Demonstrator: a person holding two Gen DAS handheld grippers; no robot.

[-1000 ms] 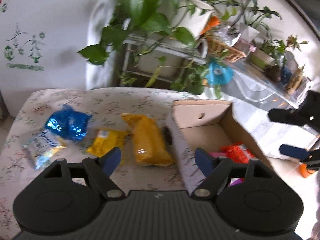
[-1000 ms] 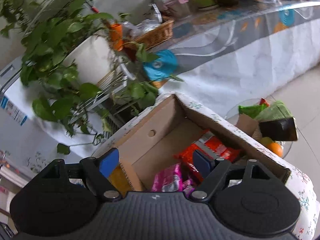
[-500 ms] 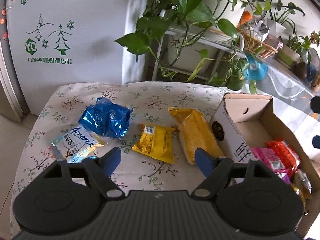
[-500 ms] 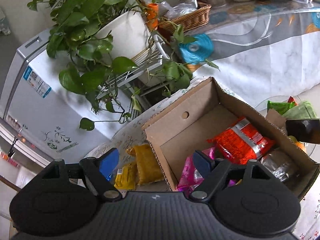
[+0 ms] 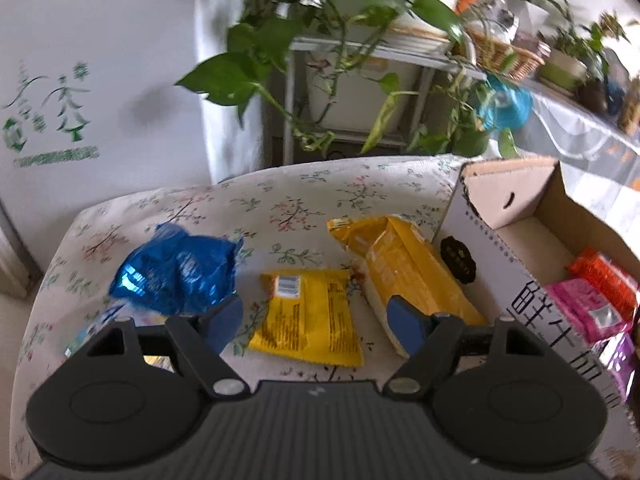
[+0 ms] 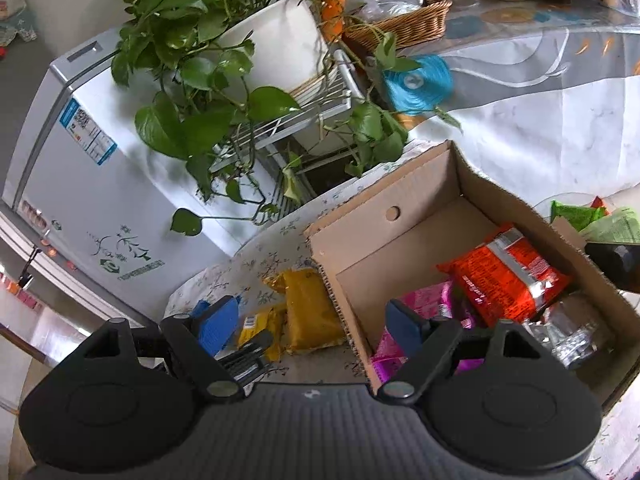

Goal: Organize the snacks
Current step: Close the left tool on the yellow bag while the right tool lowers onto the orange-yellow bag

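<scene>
On the floral tablecloth (image 5: 304,196) lie a blue foil bag (image 5: 178,268), a flat yellow packet (image 5: 310,314) and a long yellow bag (image 5: 408,268) beside the cardboard box (image 5: 480,248). My left gripper (image 5: 316,322) is open and empty, low over the flat yellow packet. The box (image 6: 400,240) holds an orange-red packet (image 6: 506,272), pink packets (image 6: 424,304) and a silver one (image 6: 576,328). My right gripper (image 6: 310,326) is open and empty above the box's left wall.
A white freezer (image 6: 80,184) stands behind the table. A plant stand with trailing leaves (image 5: 320,60) is at the back. A long covered table (image 6: 540,92) with a wicker basket (image 6: 400,28) runs to the right. The table edge (image 5: 48,280) is at left.
The left gripper has dropped lower and closer over the yellow packets. The right gripper has pulled back and swung left, so the table's snacks show beside the box.
</scene>
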